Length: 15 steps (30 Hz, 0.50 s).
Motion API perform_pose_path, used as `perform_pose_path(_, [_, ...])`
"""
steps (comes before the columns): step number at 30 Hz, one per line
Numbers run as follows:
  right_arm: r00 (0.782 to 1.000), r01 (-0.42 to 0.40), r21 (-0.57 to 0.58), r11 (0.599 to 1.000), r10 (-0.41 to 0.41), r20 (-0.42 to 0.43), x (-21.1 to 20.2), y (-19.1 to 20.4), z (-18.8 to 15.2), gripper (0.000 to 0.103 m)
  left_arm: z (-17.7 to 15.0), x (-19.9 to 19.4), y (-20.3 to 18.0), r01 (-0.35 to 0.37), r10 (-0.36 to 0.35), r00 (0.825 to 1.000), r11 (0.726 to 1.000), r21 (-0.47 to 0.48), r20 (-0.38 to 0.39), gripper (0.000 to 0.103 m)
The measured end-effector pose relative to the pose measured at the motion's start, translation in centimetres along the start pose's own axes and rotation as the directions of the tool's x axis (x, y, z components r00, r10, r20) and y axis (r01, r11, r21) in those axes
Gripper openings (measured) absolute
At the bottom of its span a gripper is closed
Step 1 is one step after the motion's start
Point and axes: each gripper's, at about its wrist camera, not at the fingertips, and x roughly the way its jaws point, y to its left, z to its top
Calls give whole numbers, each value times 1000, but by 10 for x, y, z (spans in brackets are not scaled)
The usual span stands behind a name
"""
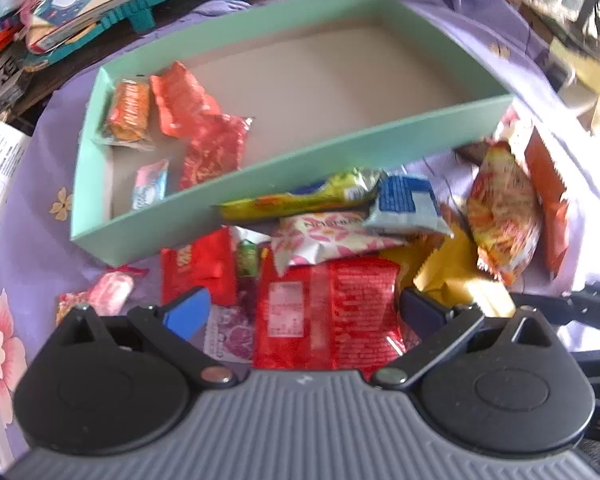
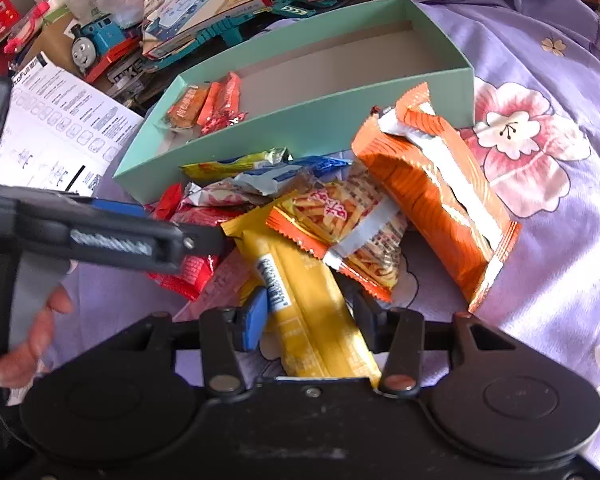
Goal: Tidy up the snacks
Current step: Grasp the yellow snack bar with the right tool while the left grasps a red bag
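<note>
A mint-green box lies open on a purple floral cloth. At its left end lie an orange cracker pack, two red packets and a small pink-blue sweet. In front of it is a heap of snacks. My left gripper is open, its pads either side of a red packet in the heap. My right gripper is shut on a long yellow packet. A striped orange bag and a noodle-snack pack lie just beyond it. One left finger crosses the right wrist view.
Behind the box are stacked picture books, a blue toy train and teal toys. A printed sheet lies left of the box. A person's hand shows at lower left. The purple floral cloth spreads out to the right.
</note>
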Motion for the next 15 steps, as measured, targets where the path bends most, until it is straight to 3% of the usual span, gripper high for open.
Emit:
perform_pose_path(2, [1000,1,6,1000,-1,3,-1,-1,-2,46,0,2,-3,-35,35,999,999,4,23,100])
perform_pose_path(5, [1000,-4,17,1000,4,-3,-1,-3,-1,46,0,8,4,25,-26,1000,999,-26,-7,71])
perform_pose_path(10, [1000,3,13,1000,-3,-9,2,2,0,48,-13,2,11,31,-30,999,999,-23,11,68])
perform_pose_path(15, [1000,20,7,1000,-20,-4,10,8,2,50,-22,0,22,39,-38,999,998,-50,14,74])
